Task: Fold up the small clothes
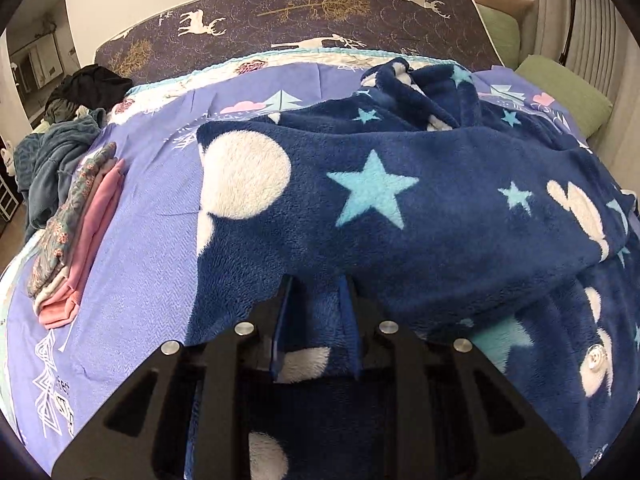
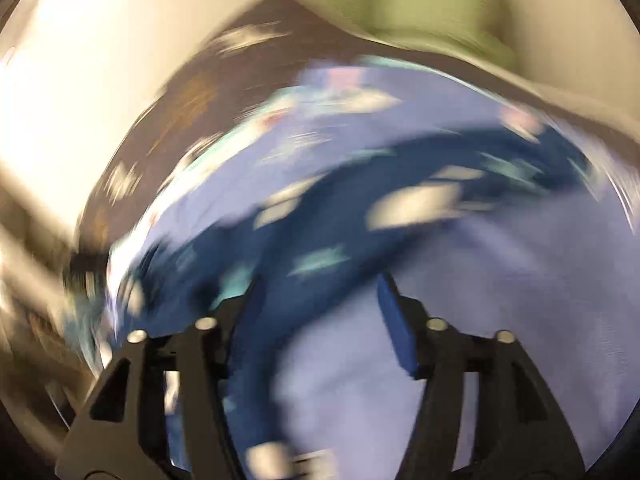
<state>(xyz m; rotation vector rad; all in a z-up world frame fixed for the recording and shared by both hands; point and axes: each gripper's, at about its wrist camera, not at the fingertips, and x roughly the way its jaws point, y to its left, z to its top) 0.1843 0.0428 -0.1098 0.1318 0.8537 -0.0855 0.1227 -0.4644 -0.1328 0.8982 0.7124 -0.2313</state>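
Observation:
A navy fleece garment (image 1: 400, 200) with white circles and light blue stars lies rumpled across the purple bedsheet (image 1: 148, 220). My left gripper (image 1: 318, 284) is shut on a fold of its near edge, and the fleece bunches between the blue pads. The right wrist view is heavily blurred. There my right gripper (image 2: 322, 280) stands open above the bedsheet (image 2: 500, 280). The fleece garment (image 2: 320, 216) runs from just beyond the fingertips down past the left finger, and nothing is pinched between the pads.
A stack of folded clothes (image 1: 80, 232), pink and floral, sits on the bed's left side. Behind it lies a heap of loose clothes (image 1: 60, 152). Green pillows (image 1: 560, 92) rest at the far right. A dark deer-print mattress (image 1: 300, 12) stands against the wall.

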